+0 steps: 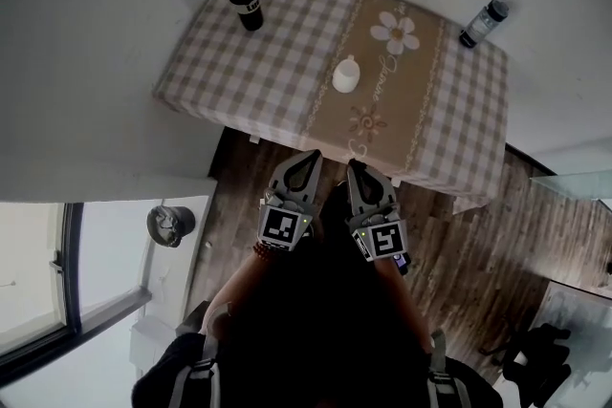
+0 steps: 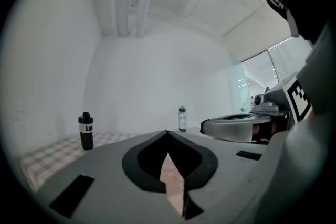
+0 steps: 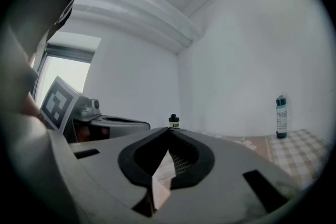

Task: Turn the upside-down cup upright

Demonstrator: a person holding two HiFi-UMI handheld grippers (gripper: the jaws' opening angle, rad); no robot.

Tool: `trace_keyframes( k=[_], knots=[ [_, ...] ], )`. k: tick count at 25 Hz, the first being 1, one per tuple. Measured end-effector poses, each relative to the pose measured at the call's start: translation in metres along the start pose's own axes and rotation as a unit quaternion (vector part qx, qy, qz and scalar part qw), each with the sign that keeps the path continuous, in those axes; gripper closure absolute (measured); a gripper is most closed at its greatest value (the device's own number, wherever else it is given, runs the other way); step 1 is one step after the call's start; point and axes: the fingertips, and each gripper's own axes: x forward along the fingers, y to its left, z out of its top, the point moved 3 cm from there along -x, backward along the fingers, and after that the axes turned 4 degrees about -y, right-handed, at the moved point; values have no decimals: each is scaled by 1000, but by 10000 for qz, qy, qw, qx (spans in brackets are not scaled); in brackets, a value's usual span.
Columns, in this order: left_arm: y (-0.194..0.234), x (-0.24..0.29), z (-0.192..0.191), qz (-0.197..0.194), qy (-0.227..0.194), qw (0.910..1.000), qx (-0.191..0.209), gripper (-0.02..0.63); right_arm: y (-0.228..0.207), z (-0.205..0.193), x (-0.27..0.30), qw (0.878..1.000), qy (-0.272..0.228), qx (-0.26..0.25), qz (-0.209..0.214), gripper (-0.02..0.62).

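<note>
Counting one cup (image 1: 345, 74), two bottles (image 1: 246, 4)

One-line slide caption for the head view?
Left tool and right tool, both shut, side by side before the checked table bearing the white cup.

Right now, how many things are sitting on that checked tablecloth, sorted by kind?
Bottles: 2, the black bottle and the clear bottle
Cups: 1, the white cup
Total: 3
</note>
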Motion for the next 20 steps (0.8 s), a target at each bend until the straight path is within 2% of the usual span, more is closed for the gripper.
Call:
trace_keyframes(
  k=[3,9,11,13,15,20],
  knots=[
    [12,34,-8,-8,165,9999,42,591,-28,1,28,9999,-124,60,49,589],
    [28,113,-25,-289,613,9974,264,591,-101,2,70,9993,-177,298,-168,589],
    [33,130,-35,-461,736,9958,295,512,-119,0,79,9991,-184,310,-225,589],
    [41,145,-50,-561,888,9941,285,502,-137,-5,88,9987,-96,336,-380,589],
    [48,155,-64,-651,1034,9923,212,454,-150,-12,92,9977,80,346,-569,589],
    [82,176,-94,-844,1219,9889,106,453,-160,-30,114,9945,430,301,-908,589]
  ],
)
